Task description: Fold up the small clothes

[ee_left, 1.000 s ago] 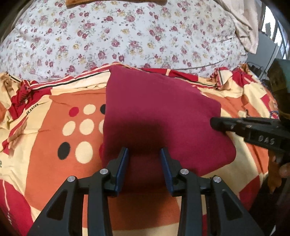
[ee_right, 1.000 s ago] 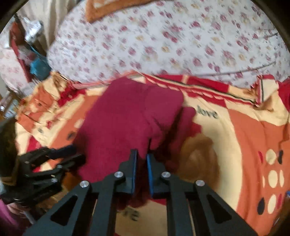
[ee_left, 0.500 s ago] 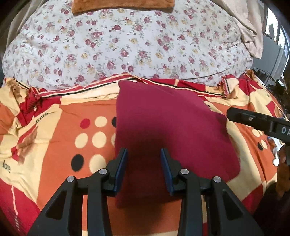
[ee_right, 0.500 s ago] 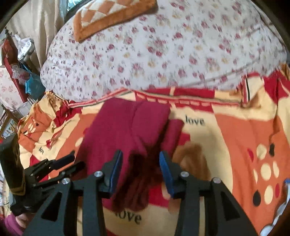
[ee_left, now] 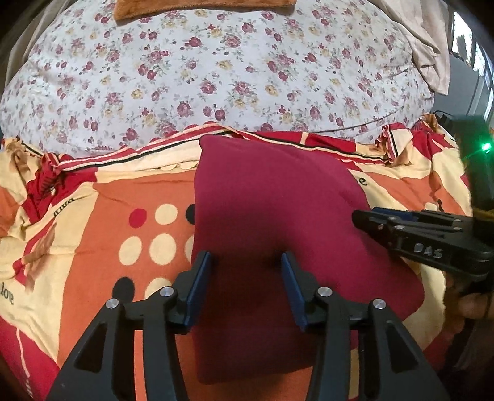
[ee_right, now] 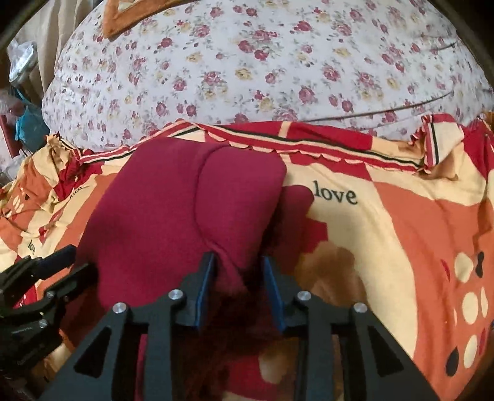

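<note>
A maroon garment (ee_left: pixel 271 197), folded into a rough rectangle, lies on the orange, red and cream blanket (ee_left: pixel 102 246). My left gripper (ee_left: pixel 245 271) hovers over its near edge. The jaws are opening, with cloth below them but nothing pinched. My right gripper (ee_left: pixel 358 216) reaches in side-on at the garment's right edge. In the right wrist view the garment (ee_right: pixel 173 209) shows a curved fold line. My right gripper (ee_right: pixel 237 271) straddles a raised ridge of that cloth. Its jaws are closing, with a gap still at the pads. My left gripper (ee_right: pixel 78 260) sits at the lower left.
A big floral quilt mound (ee_left: pixel 216 68) rises behind the blanket, with a brown cushion (ee_left: pixel 197 6) on top. Beige cloth (ee_left: pixel 426 52) hangs at the far right. Cluttered shelves (ee_right: pixel 21 123) stand left of the bed. A hand (ee_left: pixel 469 305) holds the right gripper.
My right gripper went from shut to open, then narrowed a little over the garment's near right edge. The left jaws spread wider. The right gripper swung out and came back to the right edge.
</note>
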Motion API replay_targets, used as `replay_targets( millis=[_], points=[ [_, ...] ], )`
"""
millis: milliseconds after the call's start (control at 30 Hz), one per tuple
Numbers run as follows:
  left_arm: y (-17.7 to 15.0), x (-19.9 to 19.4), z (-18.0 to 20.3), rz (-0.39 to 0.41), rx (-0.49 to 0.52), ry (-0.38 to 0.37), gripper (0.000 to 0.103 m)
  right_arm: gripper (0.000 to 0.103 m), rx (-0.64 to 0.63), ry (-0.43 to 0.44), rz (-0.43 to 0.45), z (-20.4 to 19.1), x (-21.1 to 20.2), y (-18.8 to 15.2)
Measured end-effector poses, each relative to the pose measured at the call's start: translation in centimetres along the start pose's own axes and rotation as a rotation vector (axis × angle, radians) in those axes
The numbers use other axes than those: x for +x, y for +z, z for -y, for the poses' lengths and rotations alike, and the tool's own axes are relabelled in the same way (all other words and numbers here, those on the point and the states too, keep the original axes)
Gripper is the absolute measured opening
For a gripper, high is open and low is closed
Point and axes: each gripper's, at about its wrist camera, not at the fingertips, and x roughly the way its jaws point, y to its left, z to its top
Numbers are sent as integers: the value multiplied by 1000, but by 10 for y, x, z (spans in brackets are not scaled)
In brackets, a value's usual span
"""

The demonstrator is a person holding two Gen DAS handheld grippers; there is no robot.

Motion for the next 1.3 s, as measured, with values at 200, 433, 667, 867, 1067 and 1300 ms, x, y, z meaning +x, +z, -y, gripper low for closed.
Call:
replay_targets(
  millis=[200,433,667,867,1067,1300],
  points=[
    [-5,3,-8,-20,-50,-24,39,38,8,17,14,-8,-20,-13],
    [-11,7,-13,-56,-70,-34,46,49,10,12,-2,-4,-13,-25],
    [-8,8,-17,-124,-58,-44,51,67,107,76,22,16,-24,-21],
    [17,-2,-36,-86,-103,-102,49,88,240,163,40,45,-12,-13],
    [41,32,-46,-119,-153,-187,49,90,274,260,-26,50,30,-4],
    [42,66,-44,-187,-148,-244,66,98,266,300,-11,46,47,1]
  ],
)
